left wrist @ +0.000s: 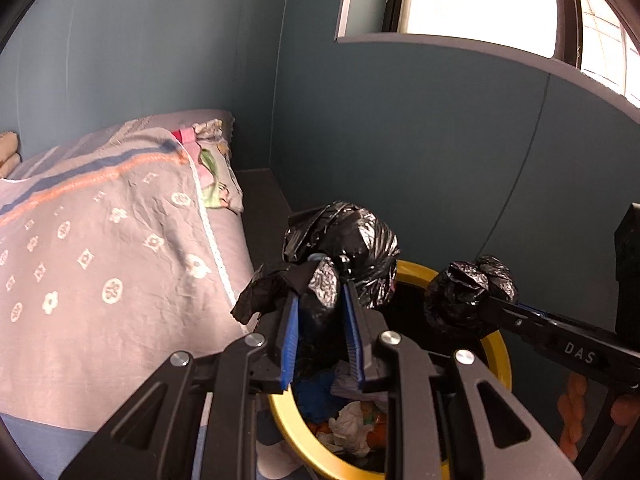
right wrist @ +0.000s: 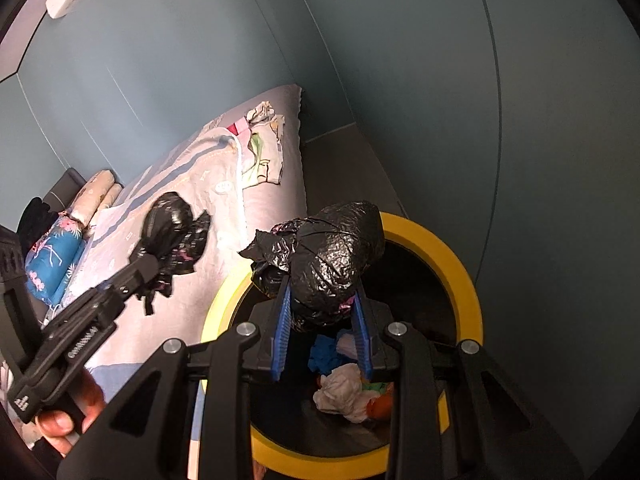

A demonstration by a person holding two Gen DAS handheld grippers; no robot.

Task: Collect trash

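Left tool (left wrist: 320, 280) pinching black bag (left wrist: 344, 248), right tool (right wrist: 322, 284) likewise, bin (right wrist: 432, 248) floor half-hidden

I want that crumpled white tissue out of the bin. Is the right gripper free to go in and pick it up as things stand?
Probably not. The right gripper is shut on a black bag bundle that fills its jaws and hangs over the yellow-rimmed bin, above the tissue. It would have to let go first.

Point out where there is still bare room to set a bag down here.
Free: the bedspread between the folded clothes and the bin's yellow rim; the dark floor strip between bed and wall. Crowded: the bin mouth, with both tongs' black bags and crumpled tissue.
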